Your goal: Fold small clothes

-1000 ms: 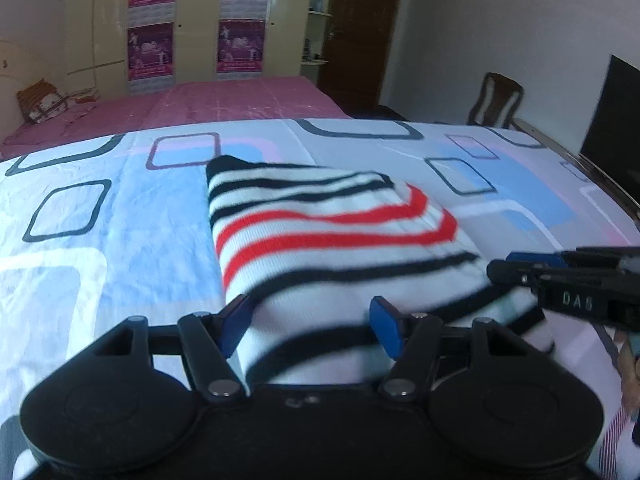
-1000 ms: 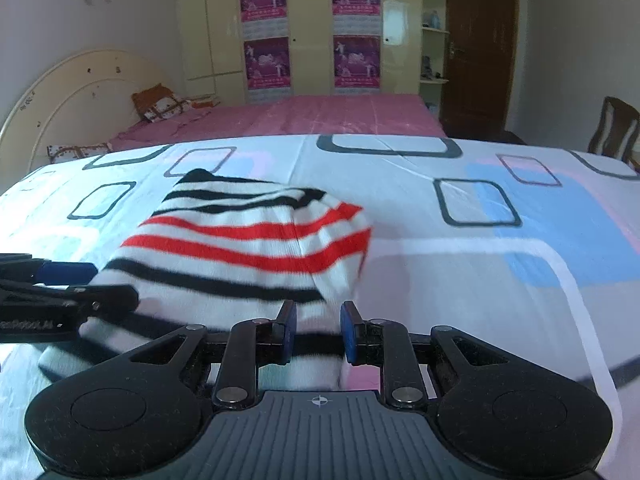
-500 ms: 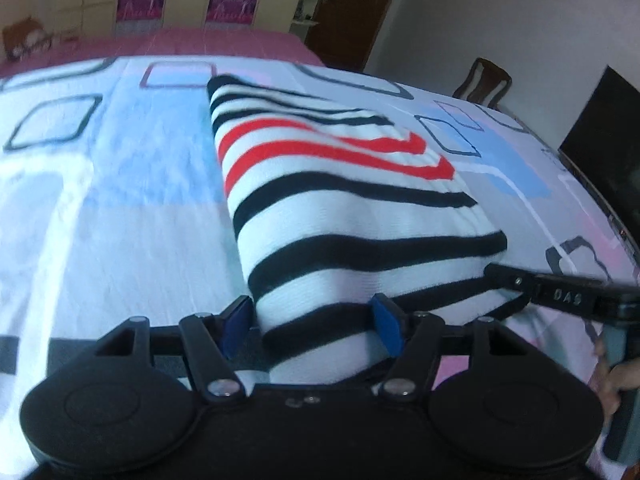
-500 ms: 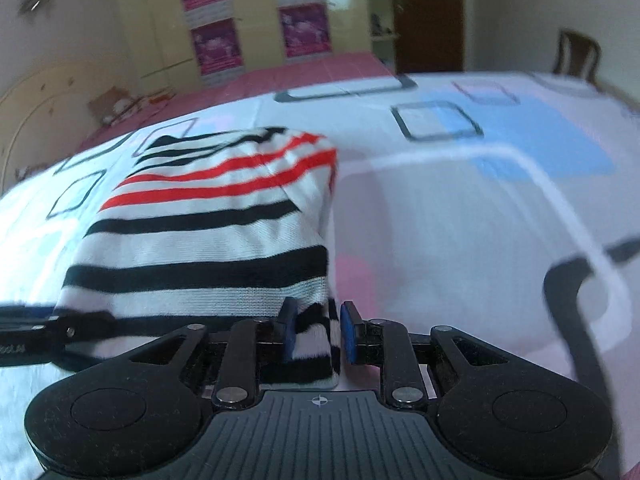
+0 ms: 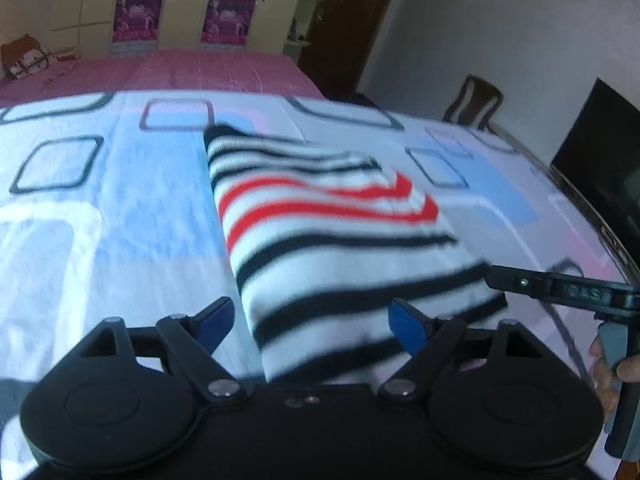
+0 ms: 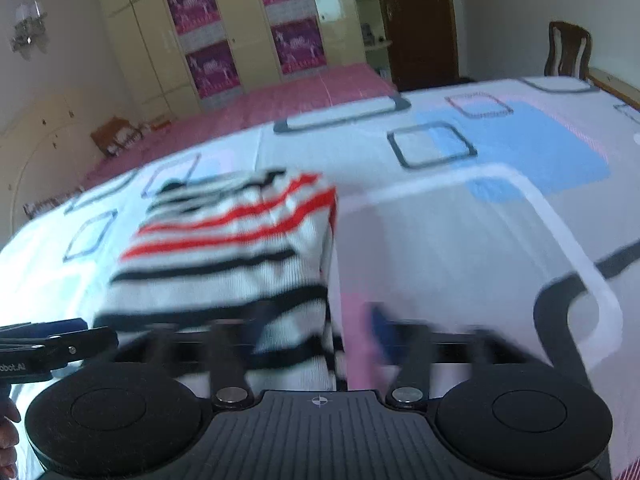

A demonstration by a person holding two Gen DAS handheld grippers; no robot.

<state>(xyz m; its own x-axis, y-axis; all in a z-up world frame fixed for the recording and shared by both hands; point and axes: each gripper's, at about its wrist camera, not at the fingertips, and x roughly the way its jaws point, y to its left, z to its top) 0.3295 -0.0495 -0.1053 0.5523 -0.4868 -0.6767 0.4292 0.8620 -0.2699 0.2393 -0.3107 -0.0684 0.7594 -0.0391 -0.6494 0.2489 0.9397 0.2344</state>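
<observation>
A white knit garment [image 5: 332,236] with black and red stripes lies folded on the patterned bed sheet [image 5: 100,216]. It also shows in the right wrist view [image 6: 236,256]. My left gripper [image 5: 310,322] is open, its blue-tipped fingers [image 5: 404,322] astride the garment's near left corner. My right gripper [image 6: 304,336] is open and blurred by motion, its jaws spread at the garment's near right corner. The right gripper's fingers also show at the right edge of the left wrist view [image 5: 560,290]. The left gripper shows at the left edge of the right wrist view [image 6: 48,344].
The sheet [image 6: 500,200] has blue, pink and white patches with dark square outlines. A pink bed cover [image 5: 160,68] lies beyond. Wardrobes with purple posters [image 6: 208,36] stand at the back. A wooden chair [image 5: 476,100] and a dark screen [image 5: 600,148] stand at the right.
My right gripper has opened and let go of the garment's corner. Both grippers have drawn back slightly from the garment. The left gripper stays open.
</observation>
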